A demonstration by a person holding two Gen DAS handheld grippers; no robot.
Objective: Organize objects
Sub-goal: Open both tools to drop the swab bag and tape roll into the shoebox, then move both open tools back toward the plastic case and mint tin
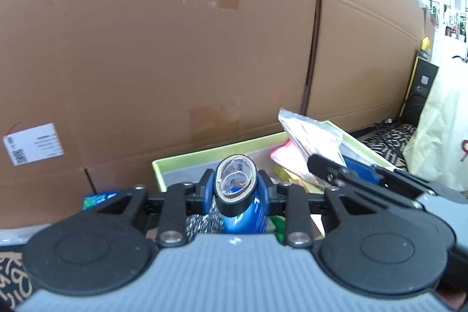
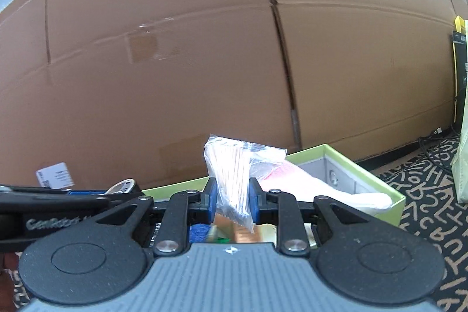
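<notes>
My left gripper (image 1: 235, 189) is shut on a roll of black tape (image 1: 235, 183), held above the near edge of a lime-green box (image 1: 204, 158). My right gripper (image 2: 233, 202) is shut on a clear plastic bag of thin white sticks (image 2: 231, 174), held over the same green box (image 2: 365, 174). The bag (image 1: 310, 136) and the right gripper also show at the right of the left wrist view. The tape roll (image 2: 121, 186) shows at the left of the right wrist view.
The green box holds pink and yellow items (image 1: 289, 163) and white cloth (image 2: 336, 192). A big cardboard box wall (image 1: 175, 48) stands right behind. Steel wool (image 1: 201, 220) and a blue packet (image 1: 245, 220) lie under the left gripper. A patterned rug (image 2: 433, 195) and a cream bag (image 1: 441, 122) are at right.
</notes>
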